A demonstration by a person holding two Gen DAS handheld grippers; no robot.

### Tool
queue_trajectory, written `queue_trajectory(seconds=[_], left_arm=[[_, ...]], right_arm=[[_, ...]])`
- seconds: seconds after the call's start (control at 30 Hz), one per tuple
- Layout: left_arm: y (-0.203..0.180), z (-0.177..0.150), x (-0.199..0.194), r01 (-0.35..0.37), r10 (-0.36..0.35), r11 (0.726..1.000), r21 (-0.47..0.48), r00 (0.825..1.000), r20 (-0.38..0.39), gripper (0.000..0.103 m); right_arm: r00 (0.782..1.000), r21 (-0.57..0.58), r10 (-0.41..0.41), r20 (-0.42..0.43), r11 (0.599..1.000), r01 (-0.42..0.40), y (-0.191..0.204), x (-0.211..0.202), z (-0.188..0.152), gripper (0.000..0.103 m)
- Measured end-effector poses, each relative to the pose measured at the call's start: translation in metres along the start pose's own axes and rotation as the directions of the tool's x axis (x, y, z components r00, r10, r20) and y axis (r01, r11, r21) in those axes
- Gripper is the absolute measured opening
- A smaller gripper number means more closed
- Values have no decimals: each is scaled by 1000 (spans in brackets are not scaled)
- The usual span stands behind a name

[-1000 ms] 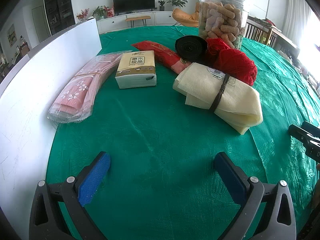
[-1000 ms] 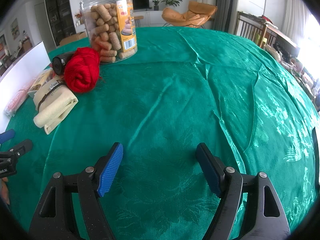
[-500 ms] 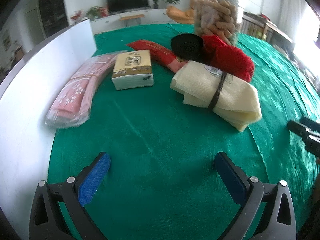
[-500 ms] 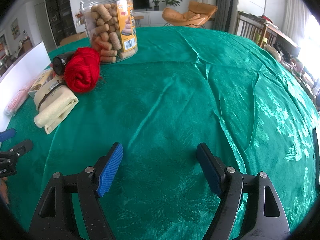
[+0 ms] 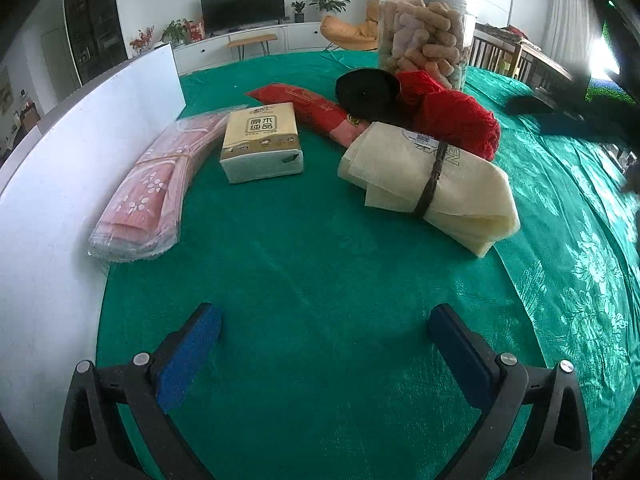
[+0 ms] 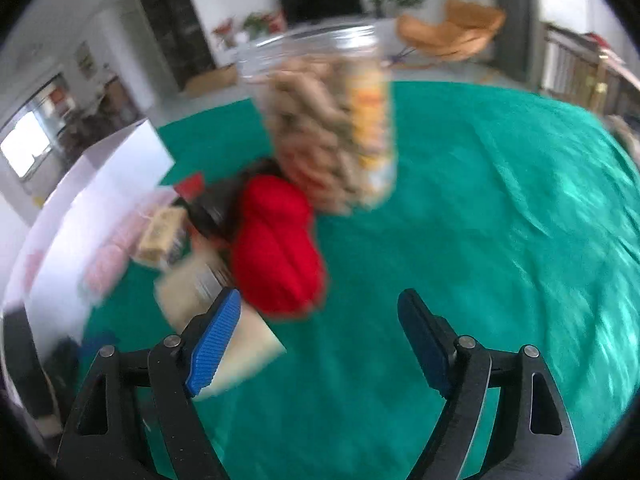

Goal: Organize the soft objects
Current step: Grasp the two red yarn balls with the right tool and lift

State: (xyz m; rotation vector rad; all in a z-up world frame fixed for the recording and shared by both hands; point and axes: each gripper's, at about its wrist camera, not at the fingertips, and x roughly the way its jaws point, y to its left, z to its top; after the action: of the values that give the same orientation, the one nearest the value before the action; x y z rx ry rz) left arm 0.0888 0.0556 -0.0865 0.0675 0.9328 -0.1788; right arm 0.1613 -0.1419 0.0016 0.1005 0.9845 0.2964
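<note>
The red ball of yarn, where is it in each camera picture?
Left wrist view: the red yarn sits upper right of middle, behind the folded cream cloth.
Right wrist view: the red yarn is blurred, left of middle, just beyond the right gripper, whose empty jaws are opening.
Shared landmark: the clear snack jar stands just behind it in both.

printed in dark characters on the top face of the tissue pack [image 5: 262, 142], ahead and left of the left gripper [image 5: 325, 332]: 原木纯品. smaller print beneath, too small to read. pale lettering on the folded cream cloth [image 5: 430, 178] ahead and right, crossed by its strap, unreadable. yellow label on the snack jar [image 6: 332, 128] ahead of the right gripper [image 6: 320, 312], blurred beyond reading.
</note>
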Motion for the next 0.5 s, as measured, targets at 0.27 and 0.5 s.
queue_trajectory(seconds=[0.27,0.5], left_arm=[[0,0,0,0,0,1000,0,1000,0,103],[0,0,0,-1,1,1000,1,1000,0,103]], right_arm=[[987,-12,-12,-163,1000,10,23,63,13,48],[980,-72,-189,-66,980,184,-15,-15,-19,48]])
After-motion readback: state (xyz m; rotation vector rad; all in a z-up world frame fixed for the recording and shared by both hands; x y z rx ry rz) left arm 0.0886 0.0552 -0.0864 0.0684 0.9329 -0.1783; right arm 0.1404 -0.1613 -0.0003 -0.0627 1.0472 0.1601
